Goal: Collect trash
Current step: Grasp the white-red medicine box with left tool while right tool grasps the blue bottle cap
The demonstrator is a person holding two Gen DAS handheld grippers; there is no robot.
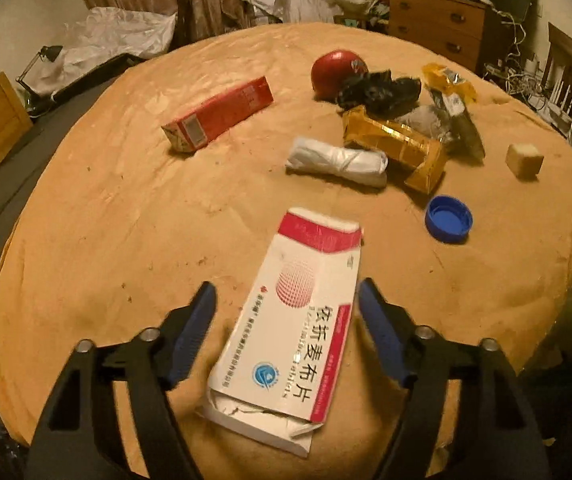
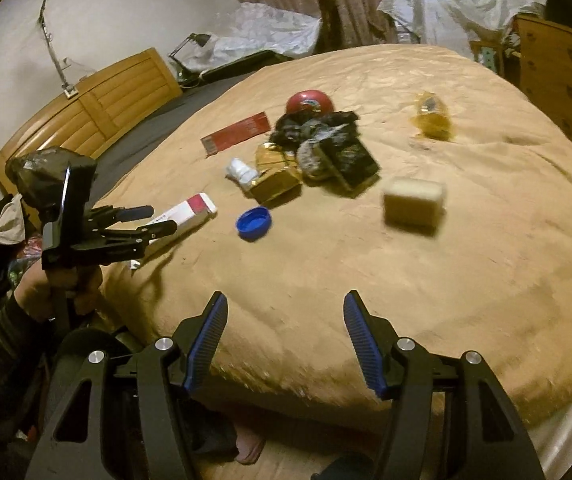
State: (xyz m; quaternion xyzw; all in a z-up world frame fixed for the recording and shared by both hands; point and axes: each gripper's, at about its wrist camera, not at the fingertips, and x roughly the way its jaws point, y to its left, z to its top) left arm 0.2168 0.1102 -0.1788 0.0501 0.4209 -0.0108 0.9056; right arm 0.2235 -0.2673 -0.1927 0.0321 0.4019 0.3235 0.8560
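Both grippers open over the trash-strewn bed; white-and-pink medicine box between the left jaws, not gripped.

Your left gripper [image 1: 287, 298] stands with jaws spread; the white-and-pink medicine box [image 1: 289, 320] lies flat on the tan bedspread [image 1: 106, 220] between the pads, which stay clear of its sides. From that box, you find the blue bottle cap [image 1: 448, 218] at 2 o'clock, the white plastic roll [image 1: 335, 162] at 12 o'clock, the red carton [image 1: 218, 114] at 11 o'clock, and the gold wrapper [image 1: 397, 146] at 1 o'clock, touching a heap of black plastic [image 1: 381, 90] beside a red ball [image 1: 337, 70]. Your right gripper [image 2: 286, 336] also stands open, holding nothing, above bare bedspread; the beige block [image 2: 413, 200] lies at 1 o'clock from it, apart.
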